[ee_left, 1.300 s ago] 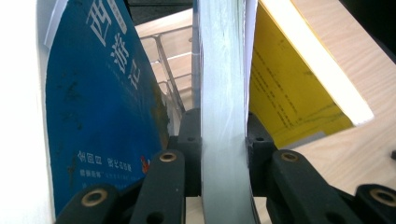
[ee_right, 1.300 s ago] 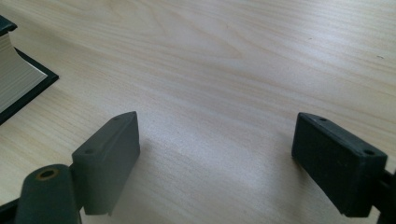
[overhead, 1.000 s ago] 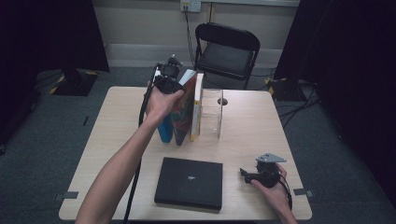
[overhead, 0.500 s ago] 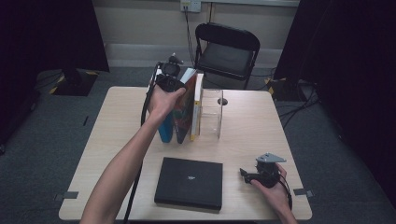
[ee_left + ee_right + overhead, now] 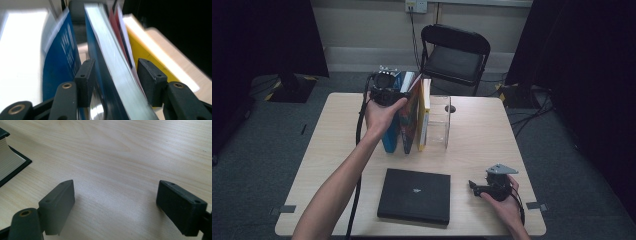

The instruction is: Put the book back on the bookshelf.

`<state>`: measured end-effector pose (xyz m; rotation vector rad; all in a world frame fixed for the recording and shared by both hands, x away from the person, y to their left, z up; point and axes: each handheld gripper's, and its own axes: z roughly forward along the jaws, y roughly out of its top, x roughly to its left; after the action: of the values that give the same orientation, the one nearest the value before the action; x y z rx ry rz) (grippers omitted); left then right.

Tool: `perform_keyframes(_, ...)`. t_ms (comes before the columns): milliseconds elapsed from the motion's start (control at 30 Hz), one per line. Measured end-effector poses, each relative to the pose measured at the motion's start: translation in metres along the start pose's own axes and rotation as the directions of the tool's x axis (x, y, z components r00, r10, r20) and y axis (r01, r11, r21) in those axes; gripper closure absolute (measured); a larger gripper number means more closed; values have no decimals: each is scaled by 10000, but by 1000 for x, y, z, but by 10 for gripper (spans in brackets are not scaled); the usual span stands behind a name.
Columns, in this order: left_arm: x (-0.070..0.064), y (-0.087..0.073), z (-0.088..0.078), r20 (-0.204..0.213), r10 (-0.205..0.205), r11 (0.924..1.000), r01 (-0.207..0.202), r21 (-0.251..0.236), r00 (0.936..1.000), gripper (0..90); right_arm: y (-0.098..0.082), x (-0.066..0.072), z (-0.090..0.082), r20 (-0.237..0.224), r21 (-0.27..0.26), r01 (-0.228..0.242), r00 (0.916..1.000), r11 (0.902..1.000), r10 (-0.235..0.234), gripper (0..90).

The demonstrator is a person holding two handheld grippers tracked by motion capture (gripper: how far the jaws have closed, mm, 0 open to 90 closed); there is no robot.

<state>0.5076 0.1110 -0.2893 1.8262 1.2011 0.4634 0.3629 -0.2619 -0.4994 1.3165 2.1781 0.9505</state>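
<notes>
A row of upright books stands at the table's middle rear: a blue one [image 5: 390, 135], a red one [image 5: 411, 120] and a yellow one [image 5: 424, 115], leaning on a clear stand [image 5: 439, 122]. My left gripper [image 5: 388, 95] sits over the row's top at the blue end. In the left gripper view its jaws [image 5: 115, 72] have just been opening and straddle a dark blue book [image 5: 110, 62], with a lighter blue book [image 5: 60, 65] outside the left jaw. My right gripper [image 5: 473, 186] rests at the front right, open [image 5: 120, 197] over bare wood.
A black book [image 5: 414, 195] lies flat near the front edge, and its corner [image 5: 10, 162] shows left of the right gripper. A black chair [image 5: 454, 55] stands behind the table [image 5: 482, 135]. A cable trails from the left gripper along the forearm.
The left hand has slid a little toward me and lower over the top of the book row. The right hand has stayed put.
</notes>
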Motion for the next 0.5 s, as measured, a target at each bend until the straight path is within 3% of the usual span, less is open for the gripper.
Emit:
perform_keyframes(133, -1, -7, -6, 397, -18, 9986, 38, -522, 9992, 471, 0, 0, 0, 1, 2, -2, 10000, 10000, 2, 152)
perform_keyframes(200, 0, -11, -10, 763, -72, 9988, 109, -482, 9971, 444, 0, 0, 0, 1, 1, -1, 10000, 10000, 1, 152)
perform_keyframes(267, -3, -17, -15, 639, 302, 9981, -267, -552, 9975, 432, 0, 0, 0, -1, -3, 6, 10000, 10000, -6, 152)
perform_keyframes(300, -4, -21, -18, 638, 410, 9962, -359, -792, 9971, 433, 0, 0, 0, 2, 2, 1, 10000, 10000, -1, 152)
perform_keyframes(500, -2, -35, -32, 494, 953, 9899, -894, -1097, 9942, 405, 0, 0, 0, 12, -3, -5, 10000, 10000, 5, 152)
